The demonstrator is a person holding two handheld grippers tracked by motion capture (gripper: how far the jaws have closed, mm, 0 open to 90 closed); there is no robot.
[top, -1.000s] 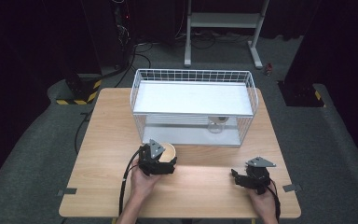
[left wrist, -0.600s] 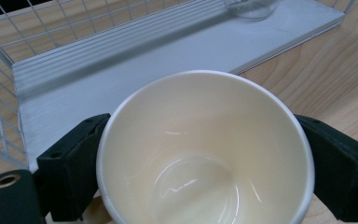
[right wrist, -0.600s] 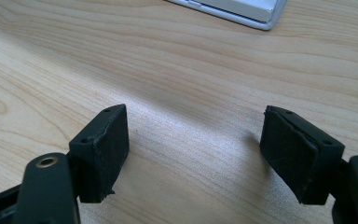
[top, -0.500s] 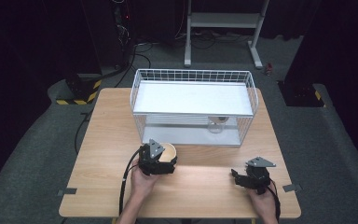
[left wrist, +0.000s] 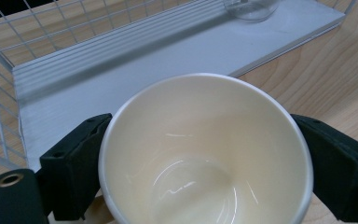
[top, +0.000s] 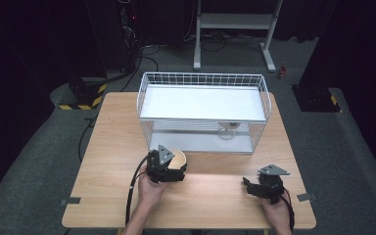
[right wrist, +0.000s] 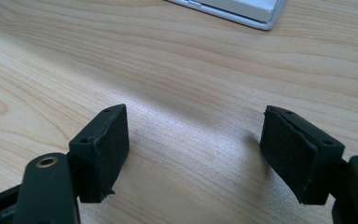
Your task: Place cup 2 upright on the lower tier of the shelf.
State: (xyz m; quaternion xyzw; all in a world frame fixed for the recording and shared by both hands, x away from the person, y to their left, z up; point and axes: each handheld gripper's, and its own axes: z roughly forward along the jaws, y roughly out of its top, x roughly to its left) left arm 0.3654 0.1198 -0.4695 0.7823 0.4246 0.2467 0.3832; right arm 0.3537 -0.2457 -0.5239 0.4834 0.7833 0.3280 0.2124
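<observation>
Cup (left wrist: 205,154) gripped by left hand-held gripper (top: 169,168) | right hand-held gripper (right wrist: 196,154) open, empty

a light wooden table (top: 112,147) carries a white wire basket (top: 203,81) at its far middle. two grey tape strips (top: 71,200) mark its near corners.

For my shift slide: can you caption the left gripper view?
Left gripper jaws clamp an empty cream cup in front of the white wire rack.
</observation>
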